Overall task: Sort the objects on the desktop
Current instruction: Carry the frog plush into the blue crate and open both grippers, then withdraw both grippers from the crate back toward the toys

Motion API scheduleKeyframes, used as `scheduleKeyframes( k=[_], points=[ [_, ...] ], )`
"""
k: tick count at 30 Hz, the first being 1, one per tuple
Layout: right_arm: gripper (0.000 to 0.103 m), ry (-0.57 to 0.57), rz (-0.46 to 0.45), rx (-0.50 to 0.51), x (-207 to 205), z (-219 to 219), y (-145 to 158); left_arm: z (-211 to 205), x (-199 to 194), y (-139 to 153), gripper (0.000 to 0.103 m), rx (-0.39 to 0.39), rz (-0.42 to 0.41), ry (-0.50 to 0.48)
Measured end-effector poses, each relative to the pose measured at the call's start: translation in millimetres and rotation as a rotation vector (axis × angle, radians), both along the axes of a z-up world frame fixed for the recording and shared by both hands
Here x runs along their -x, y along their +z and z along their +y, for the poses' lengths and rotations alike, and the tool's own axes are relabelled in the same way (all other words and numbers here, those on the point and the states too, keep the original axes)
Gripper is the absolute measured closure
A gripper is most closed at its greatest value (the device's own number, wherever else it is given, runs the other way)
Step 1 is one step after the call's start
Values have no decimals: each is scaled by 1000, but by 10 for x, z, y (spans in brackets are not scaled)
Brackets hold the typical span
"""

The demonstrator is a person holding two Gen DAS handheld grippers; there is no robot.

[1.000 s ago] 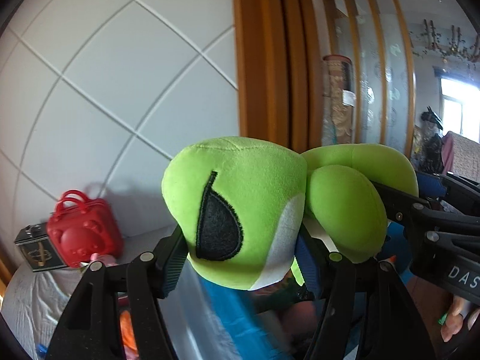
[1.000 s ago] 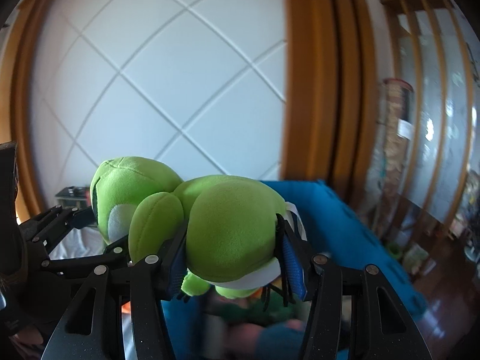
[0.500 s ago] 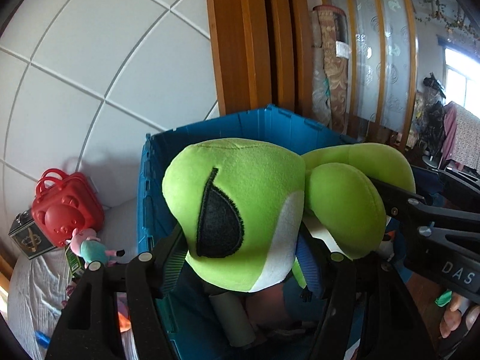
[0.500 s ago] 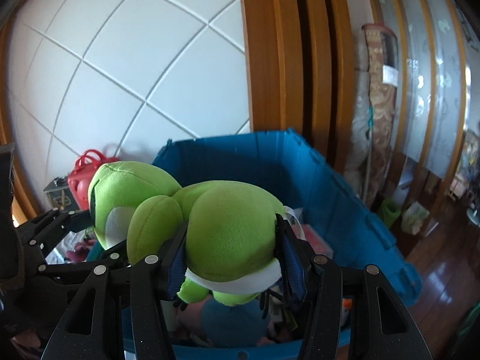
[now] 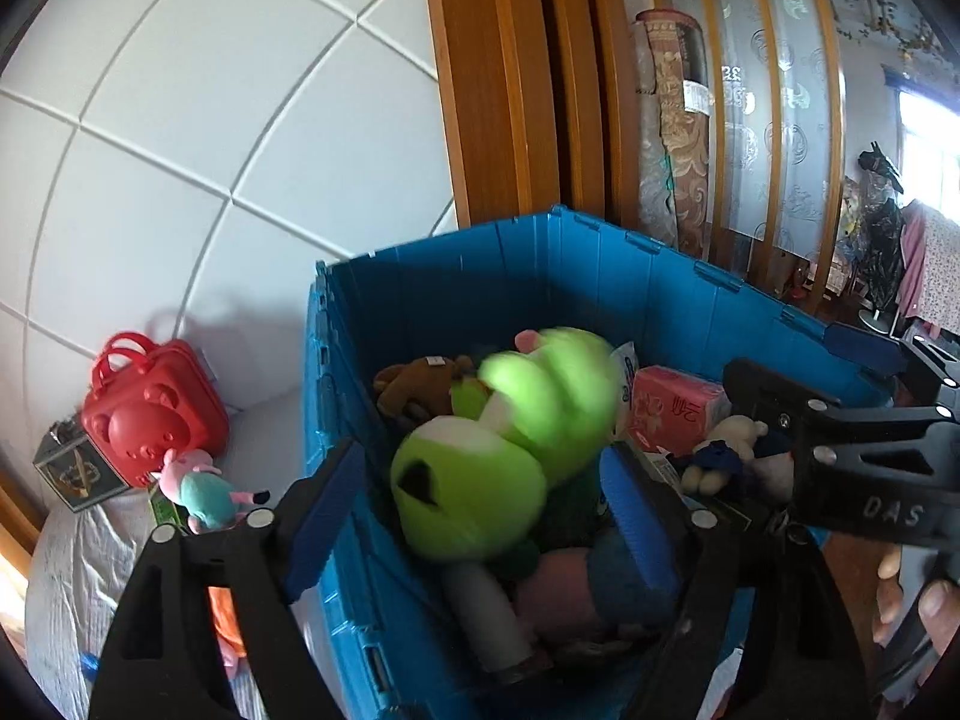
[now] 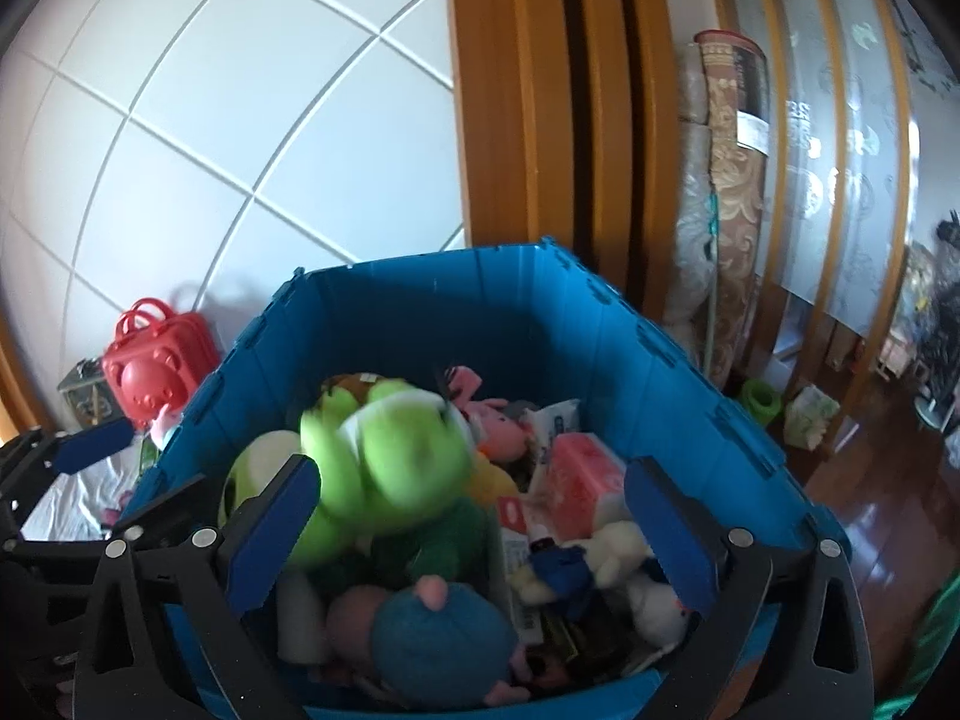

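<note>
Landmark: big blue plastic crate [image 6: 576, 324] w/ ribbed walls, standing against the white tiled wall.

Bright green plush frog toy [image 5: 498, 444], motion-blurred, is inside the crate, on top of the pile of toys and free of both tools. In right wrist view the frog [image 6: 384, 456] sits left of crate centre, black eye patch facing the crate's left wall.

Left gripper [image 5: 480, 516], black frame w/ blue pads: jaws opening, wide apart, pads [image 5: 324, 516] clear of the frog; the frog is seen between them but nothing presses on it.

Right gripper [image 6: 474, 534], same build: jaws opening, at their widest, nothing gripped. It hangs over the crate's near edge.

Also in crate: pink tissue pack [image 6: 576, 474] right of the frog, small white plush w/ navy outfit [image 6: 576, 558] near the right wall, blue round plush [image 6: 438, 636] at the near edge, brown plush [image 5: 420, 384] toward the back.

Outside crate, left side on the white cloth: red plastic bear-face case [image 5: 150, 414], dark printed box [image 5: 78, 468] beside it, small pink pig doll in teal dress [image 5: 204, 486] just in front of the case.

Fingers of a person [image 5: 924, 606] show right of crate, on the right tool's handle.
</note>
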State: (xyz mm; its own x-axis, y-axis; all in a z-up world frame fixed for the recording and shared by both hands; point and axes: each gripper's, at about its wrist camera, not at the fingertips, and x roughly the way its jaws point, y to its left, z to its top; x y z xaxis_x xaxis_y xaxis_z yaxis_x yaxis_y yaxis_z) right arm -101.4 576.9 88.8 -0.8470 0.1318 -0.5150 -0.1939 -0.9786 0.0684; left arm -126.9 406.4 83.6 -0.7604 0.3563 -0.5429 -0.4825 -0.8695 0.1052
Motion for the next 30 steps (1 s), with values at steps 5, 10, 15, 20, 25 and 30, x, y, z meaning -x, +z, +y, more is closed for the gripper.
scheduleKeyframes(
  k=[5, 10, 15, 20, 25, 30],
  points=[
    [0, -52, 14, -36, -165, -36, 2, -131, -133, 10, 10, -12, 33, 8],
    [0, -106, 38, -109, -335, -152, 22, -289, -222, 26, 4, -47, 50, 22],
    [0, -145, 86, -147, -487, -303, 35, -486, -326, 27, 4, -71, 72, 38],
    [0, -140, 107, -170, -541, -492, 21, -698, -404, 59, 4, -121, 92, 45],
    [0, -109, 114, -163, -533, -672, 18, -926, -437, 85, 4, -142, 110, 76],
    [0, -67, 130, -168, -490, -962, 51, -1227, -404, 77, 4, -151, 104, 125]
  ],
)
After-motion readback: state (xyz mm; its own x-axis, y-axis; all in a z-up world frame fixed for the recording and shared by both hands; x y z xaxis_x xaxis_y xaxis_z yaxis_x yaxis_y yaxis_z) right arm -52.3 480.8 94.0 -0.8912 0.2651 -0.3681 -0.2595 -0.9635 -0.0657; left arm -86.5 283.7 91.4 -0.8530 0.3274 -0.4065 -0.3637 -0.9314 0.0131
